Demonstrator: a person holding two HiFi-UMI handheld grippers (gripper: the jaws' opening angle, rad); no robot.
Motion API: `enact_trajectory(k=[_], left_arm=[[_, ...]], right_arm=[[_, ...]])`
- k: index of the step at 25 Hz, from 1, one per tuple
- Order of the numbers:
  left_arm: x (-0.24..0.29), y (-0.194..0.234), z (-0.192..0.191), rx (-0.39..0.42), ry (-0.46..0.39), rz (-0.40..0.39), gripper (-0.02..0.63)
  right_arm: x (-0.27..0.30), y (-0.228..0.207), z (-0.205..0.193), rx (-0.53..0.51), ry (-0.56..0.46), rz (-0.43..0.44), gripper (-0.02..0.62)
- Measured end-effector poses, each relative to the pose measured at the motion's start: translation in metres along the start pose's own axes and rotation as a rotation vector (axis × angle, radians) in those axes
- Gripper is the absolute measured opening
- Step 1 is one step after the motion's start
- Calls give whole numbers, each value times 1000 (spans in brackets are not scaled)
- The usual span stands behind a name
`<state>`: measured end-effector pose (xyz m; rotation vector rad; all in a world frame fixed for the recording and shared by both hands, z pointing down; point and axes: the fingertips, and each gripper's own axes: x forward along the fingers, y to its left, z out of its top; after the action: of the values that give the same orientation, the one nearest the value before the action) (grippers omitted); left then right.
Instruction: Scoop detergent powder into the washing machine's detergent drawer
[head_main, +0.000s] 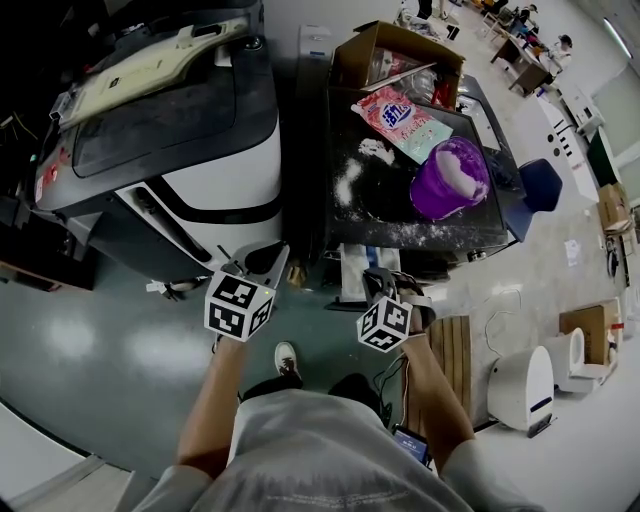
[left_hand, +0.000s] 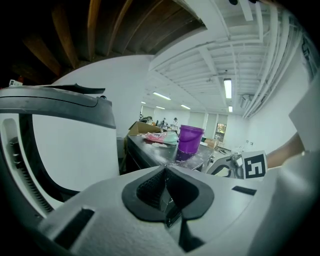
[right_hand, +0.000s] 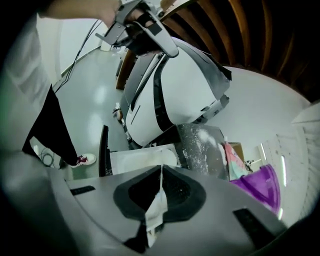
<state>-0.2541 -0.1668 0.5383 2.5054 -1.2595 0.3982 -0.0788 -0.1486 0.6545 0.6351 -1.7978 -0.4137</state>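
Left gripper (head_main: 262, 262) is held off the near-left corner of the black table (head_main: 400, 225); its jaws are pressed together with nothing between them. Right gripper (head_main: 385, 285) is held off the table's near edge, its jaws also closed tip to tip. A pale sliver shows lower in their gap and cannot be identified. On the table, a purple bucket (head_main: 450, 180) holds white powder, with the detergent bag (head_main: 405, 122) just behind it. Spilled powder (head_main: 348, 185) lies to the left of the bucket. The washing machine (head_main: 190, 140) stands left of the table.

Purple powder tub (head_main: 432, 192) stands open, upright, part-full.
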Motion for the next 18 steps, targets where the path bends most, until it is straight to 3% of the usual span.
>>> enact_trajectory(k=[8, 18], left_arm=[[-1, 3, -2, 33, 9, 21, 11], [-1, 3, -5, 83, 27, 45, 11]], right_arm=[[0, 0, -4, -243, 31, -107, 11], [-5, -8, -1, -346, -7, -218, 11]])
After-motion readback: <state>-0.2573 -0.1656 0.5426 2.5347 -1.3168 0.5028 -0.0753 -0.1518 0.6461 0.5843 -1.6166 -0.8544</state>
